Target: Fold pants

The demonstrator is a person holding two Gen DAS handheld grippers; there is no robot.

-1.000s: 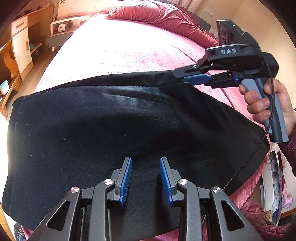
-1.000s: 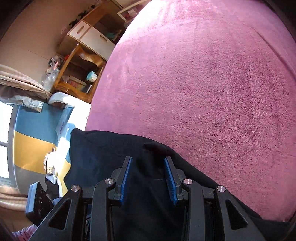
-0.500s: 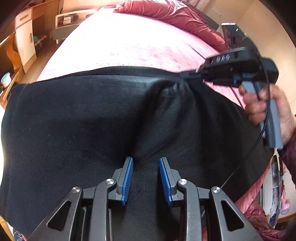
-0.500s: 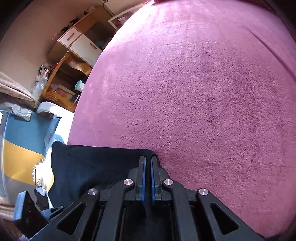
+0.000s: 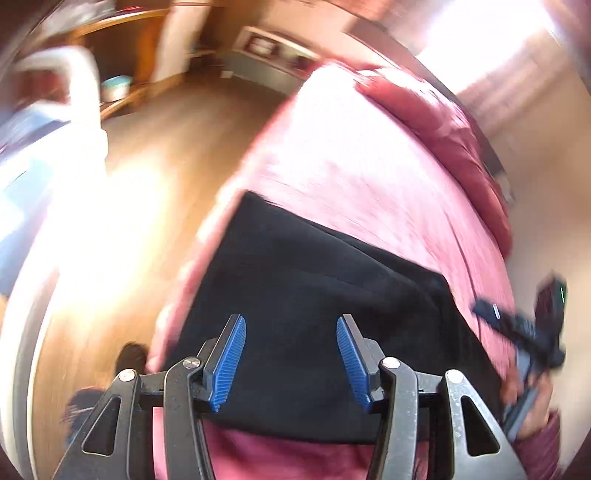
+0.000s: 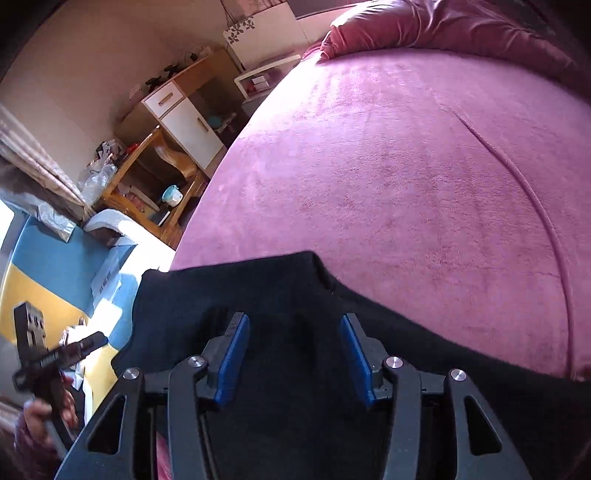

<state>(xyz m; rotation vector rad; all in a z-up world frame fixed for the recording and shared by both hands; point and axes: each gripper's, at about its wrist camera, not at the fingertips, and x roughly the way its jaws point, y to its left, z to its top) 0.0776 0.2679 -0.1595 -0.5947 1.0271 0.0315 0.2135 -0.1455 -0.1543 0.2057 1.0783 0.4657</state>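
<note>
The black pants (image 5: 314, 295) lie folded flat on the pink bedspread (image 5: 351, 162), close to the bed's left edge. My left gripper (image 5: 290, 325) hovers over their near part, its jaws opening with only air between the blue pads; this view is motion-blurred. In the right wrist view my right gripper (image 6: 293, 321) stands above the pants (image 6: 280, 288), jaws also opening, holding nothing. A folded corner of the cloth rises just beyond its fingertips. Each gripper shows in the other's view: the right gripper (image 5: 487, 312) at the right, the left gripper (image 6: 92, 343) at the lower left.
Pink bedspread (image 6: 406, 166) stretches far beyond the pants, with a red quilt (image 6: 443, 26) at its head. Left of the bed are wooden floor (image 5: 147, 184), a wooden shelf unit (image 6: 162, 173), a white cabinet (image 6: 184, 118) and a blue-and-yellow surface (image 6: 40, 266).
The right gripper, shut on the pants' edge half a second ago, has let go and risen. The left gripper swung towards the bed's left edge, rolled, and opened wider.
</note>
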